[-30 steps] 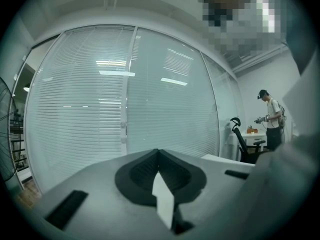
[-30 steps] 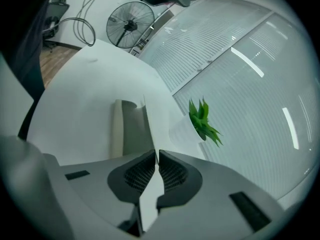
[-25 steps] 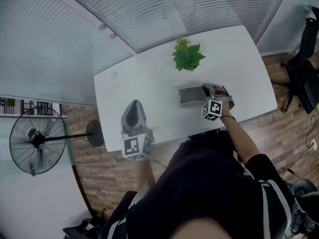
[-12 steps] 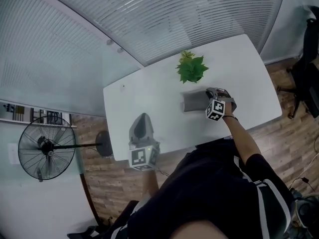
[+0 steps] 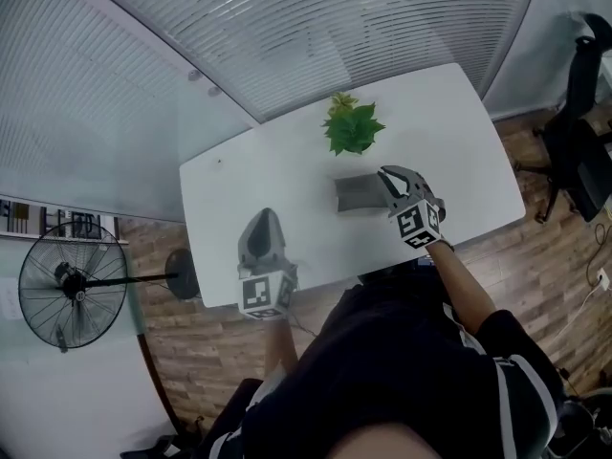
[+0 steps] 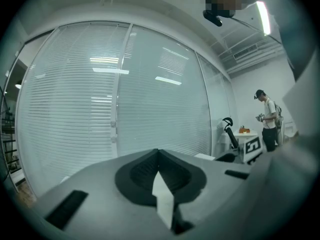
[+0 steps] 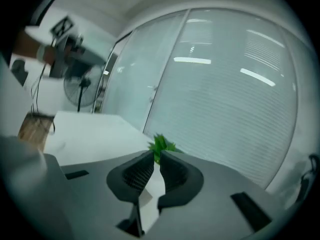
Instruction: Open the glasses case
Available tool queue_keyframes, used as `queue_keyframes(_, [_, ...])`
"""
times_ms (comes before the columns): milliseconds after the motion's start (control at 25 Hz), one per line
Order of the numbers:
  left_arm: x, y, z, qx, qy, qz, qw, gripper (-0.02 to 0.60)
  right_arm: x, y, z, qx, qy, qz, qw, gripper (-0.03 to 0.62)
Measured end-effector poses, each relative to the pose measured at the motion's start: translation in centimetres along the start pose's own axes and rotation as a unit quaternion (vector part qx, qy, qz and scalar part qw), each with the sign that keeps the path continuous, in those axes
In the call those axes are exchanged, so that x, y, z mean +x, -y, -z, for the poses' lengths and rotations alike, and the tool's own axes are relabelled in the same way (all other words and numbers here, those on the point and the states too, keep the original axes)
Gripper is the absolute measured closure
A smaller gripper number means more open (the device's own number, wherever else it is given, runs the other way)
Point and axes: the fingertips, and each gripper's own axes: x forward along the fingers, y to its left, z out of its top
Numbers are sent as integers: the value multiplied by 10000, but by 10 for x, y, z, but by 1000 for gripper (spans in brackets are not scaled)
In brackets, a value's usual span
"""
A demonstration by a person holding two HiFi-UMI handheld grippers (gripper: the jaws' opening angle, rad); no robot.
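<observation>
The grey glasses case (image 5: 356, 194) lies on the white table (image 5: 277, 170), just in front of the green plant (image 5: 352, 127); I cannot tell whether its lid is up. My right gripper (image 5: 387, 175) hangs over the case's right end, lifted off it, and the case is hidden from the right gripper view. There the right gripper (image 7: 156, 155) shows its jaws a narrow gap apart with nothing between them, and the plant (image 7: 160, 144) shows past the tips. My left gripper (image 5: 262, 216) hovers at the table's near left edge, far from the case. In its own view the left gripper (image 6: 158, 152) has its jaws meeting, empty.
A standing fan (image 5: 72, 280) is on the wooden floor to the left, and an office chair (image 5: 583, 132) stands to the right. Glass walls with blinds run behind the table. A person (image 6: 268, 119) stands at a far desk in the left gripper view.
My right gripper has risen from the case's right end and rolled, and its marker cube now faces up. The left gripper has stayed where it was.
</observation>
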Motion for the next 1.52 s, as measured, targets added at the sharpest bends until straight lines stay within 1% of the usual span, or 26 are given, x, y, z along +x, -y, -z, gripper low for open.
queue_keyframes(80, [4, 4, -2, 12, 19, 54, 10000, 583, -35, 17, -35, 682, 531, 116, 9962, 551])
queue_keyframes(200, [5, 6, -1, 0, 32, 54, 10000, 583, -85, 35, -73, 1204, 1155, 293, 9855, 566])
queue_keyframes(320, [4, 6, 2, -6, 8, -11, 10000, 583, -125, 52, -93, 1952, 1538, 381, 9679, 577])
queue_keyframes(360, [4, 6, 2, -8, 6, -37, 10000, 583, -135, 59, -97, 2070, 1600, 482, 9640, 577])
queue_keyframes(400, [4, 5, 2, -3, 7, -60, 10000, 583, -142, 64, -100, 2065, 1625, 600, 9630, 579])
queue_keyframes(480, [6, 6, 1, 28, 10, -82, 10000, 583, -147, 68, -104, 1830, 1600, 762, 9670, 579])
queue_keyframes(520, [6, 6, 0, 55, 12, -80, 10000, 583, -148, 68, -106, 1737, 1573, 776, 9690, 579])
queue_keyframes(840, [8, 8, -9, 173, 138, -92, 9997, 583, -146, 68, -114, 1774, 1675, 646, 9676, 579])
queue_keyframes(1000, [5, 6, -12, 152, 173, -147, 9996, 583, -148, 68, -115, 1723, 1602, 661, 9697, 579])
queue_keyframes(1160, [5, 6, -11, 148, 176, -163, 9996, 583, -149, 68, -116, 1383, 1408, 775, 9773, 579])
queue_keyframes(1320, [6, 7, -12, 179, 191, -173, 9995, 583, -150, 66, -112, 1537, 1377, 699, 9760, 579])
queue_keyframes(1440, [9, 8, -15, 207, 215, -135, 9995, 583, -149, 69, -117, 1481, 1486, 724, 9751, 579])
queue_keyframes(1520, [9, 10, -17, 215, 232, -110, 9994, 583, -150, 68, -118, 1444, 1452, 719, 9762, 579])
